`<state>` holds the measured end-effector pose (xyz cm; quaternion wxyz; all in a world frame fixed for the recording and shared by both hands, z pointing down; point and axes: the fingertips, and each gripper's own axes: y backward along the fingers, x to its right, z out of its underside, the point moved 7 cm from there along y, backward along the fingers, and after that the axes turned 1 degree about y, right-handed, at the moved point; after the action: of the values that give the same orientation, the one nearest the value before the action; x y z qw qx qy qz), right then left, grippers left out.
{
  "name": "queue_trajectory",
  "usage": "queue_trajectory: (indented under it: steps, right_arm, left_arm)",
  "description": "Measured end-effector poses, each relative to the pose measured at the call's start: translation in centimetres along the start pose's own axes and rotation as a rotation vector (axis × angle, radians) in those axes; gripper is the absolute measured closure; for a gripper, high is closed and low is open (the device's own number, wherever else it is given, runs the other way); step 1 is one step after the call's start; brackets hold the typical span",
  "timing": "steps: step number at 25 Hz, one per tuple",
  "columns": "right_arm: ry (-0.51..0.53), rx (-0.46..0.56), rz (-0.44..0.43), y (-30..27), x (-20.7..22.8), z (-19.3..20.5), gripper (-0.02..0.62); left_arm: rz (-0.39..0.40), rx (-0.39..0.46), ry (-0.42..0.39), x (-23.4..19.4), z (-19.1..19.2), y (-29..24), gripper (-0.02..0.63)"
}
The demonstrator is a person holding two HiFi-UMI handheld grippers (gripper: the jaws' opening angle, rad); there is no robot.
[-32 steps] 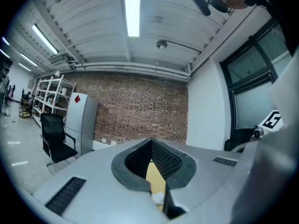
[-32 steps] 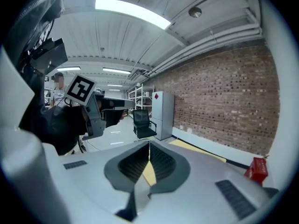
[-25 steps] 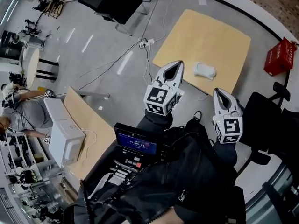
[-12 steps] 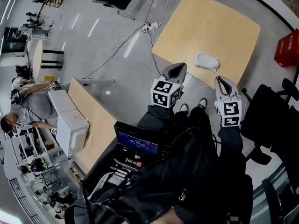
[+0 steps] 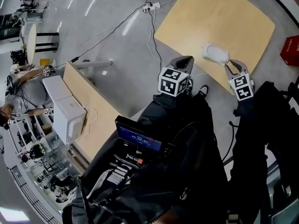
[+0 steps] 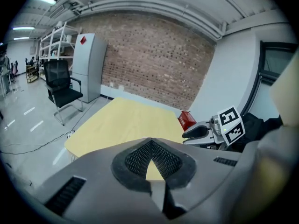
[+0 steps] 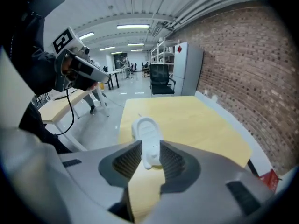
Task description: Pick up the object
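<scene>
Jaws of the right tongs (image 5: 235, 65) have just been opening round the small white plastic thing (image 7: 145, 141) at the edge of the pale wooden table (image 5: 224, 17), left tongs (image 5: 186, 59) closed; it looks light and slippery, so pinch its middle.

red crate (image 6: 187, 121), black chair (image 6: 63, 84)

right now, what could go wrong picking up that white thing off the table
1. The right hand-held gripper has just been opening its jaws. Only the near end of the white object sits in the gap, and the pads are not touching it. Closing here may pinch just the tip, so it could swing or slip.
2. The object lies close to the table edge. A sideways knock could send it off.
</scene>
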<state>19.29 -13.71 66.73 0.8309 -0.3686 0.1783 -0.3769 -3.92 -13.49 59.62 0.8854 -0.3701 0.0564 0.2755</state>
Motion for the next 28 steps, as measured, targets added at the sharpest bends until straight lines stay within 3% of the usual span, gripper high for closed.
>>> queue_trajectory:
  steps: [11, 21, 28]
  right_arm:
    - [0.126, -0.191, -0.113, -6.5, 2.5, -0.6, 0.398]
    - [0.178, -0.303, -0.201, -8.3, 2.9, 0.7, 0.326]
    - [0.262, -0.410, -0.292, -10.4, 2.6, 0.7, 0.316]
  left_arm:
    - [0.003, -0.164, 0.086, -5.7, 1.1, -5.4, 0.609]
    - [0.010, -0.216, 0.114, -6.3, 1.8, -6.5, 0.608]
    - [0.014, -0.215, 0.139, -7.1, 1.5, -6.2, 0.609]
